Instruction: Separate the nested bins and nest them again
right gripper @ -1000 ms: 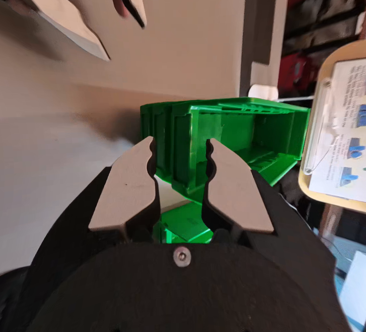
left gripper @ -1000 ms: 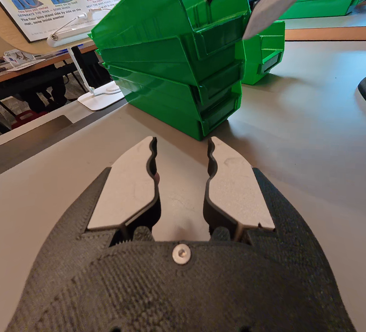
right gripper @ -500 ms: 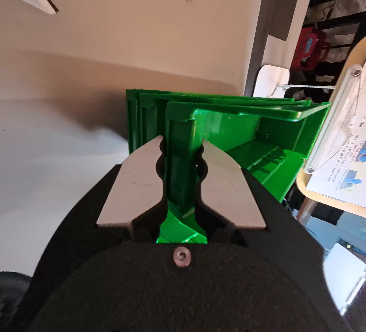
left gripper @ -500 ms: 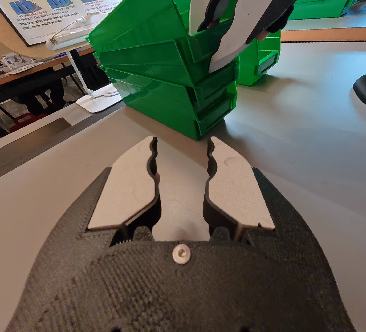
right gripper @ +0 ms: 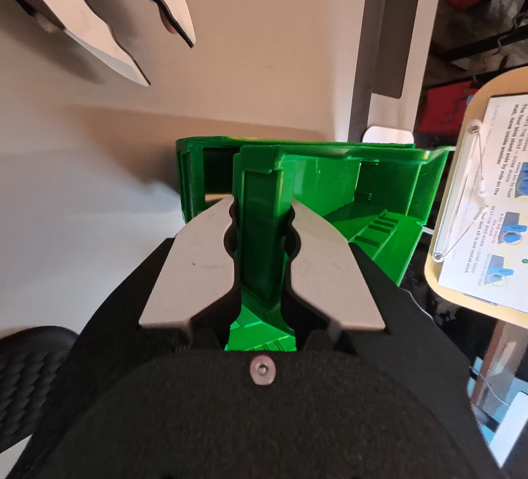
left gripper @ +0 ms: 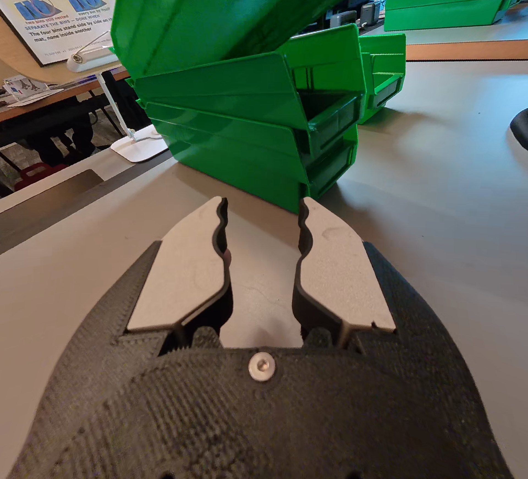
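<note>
Left wrist view shows the top bin [left gripper: 217,5] now tipped up high off the green stack [left gripper: 245,134] on the desk [left gripper: 428,208]; half a second ago it still sat low in the stack. So the first bin is coming free, I think. Left tongs [left gripper: 263,205] hang wide apart over the desk, holding nothing. Only the right wrist view shows the grip: right tongs [right gripper: 261,205] are clamped on the bin's front lip (the short end wall), and inside the bin is bare
</note>
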A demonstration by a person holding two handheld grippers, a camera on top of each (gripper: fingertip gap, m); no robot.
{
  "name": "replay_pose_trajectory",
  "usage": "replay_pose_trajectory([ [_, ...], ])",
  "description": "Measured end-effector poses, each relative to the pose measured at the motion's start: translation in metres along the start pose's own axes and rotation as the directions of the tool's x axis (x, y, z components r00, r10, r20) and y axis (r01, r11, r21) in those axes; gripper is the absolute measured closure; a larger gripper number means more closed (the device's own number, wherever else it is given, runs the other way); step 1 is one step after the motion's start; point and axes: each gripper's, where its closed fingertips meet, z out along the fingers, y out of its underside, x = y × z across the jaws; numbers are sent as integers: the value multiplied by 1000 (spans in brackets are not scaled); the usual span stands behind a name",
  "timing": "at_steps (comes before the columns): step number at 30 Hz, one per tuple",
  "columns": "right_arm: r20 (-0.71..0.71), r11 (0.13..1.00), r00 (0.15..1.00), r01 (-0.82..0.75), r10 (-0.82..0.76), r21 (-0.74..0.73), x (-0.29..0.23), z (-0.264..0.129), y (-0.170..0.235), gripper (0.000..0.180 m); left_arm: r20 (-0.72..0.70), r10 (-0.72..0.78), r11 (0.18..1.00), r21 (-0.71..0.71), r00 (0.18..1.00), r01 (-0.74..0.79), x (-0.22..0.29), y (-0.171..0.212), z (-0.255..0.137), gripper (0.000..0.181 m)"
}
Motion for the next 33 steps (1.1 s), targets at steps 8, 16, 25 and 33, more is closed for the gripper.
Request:
replay_pose_trajectory([
  [8, -135, 995, 991, 16, -2, 99, 27, -69, -17, 150, 4, 6, 1000, -6, 1000, -6, 0, 1, 1, 133],
  [16, -237, 999, 971, 32, -36, -24, 7, -73, 43, 150, -3, -4, 1000, -11, 1000, 4, 1, 3, 2, 133],
  [25, -242, 996, 970, -5, -17, -93, -24, 24, 118, 151, 2, -22, 1000, -21, 1000, 22, -1, 6, 3, 133],
  [33, -213, 991, 975, 33, -60, -132, -52, 88, 134, 150, 1, -22, 999, -24, 1000, 22, -1, 7, 3, 134],
])
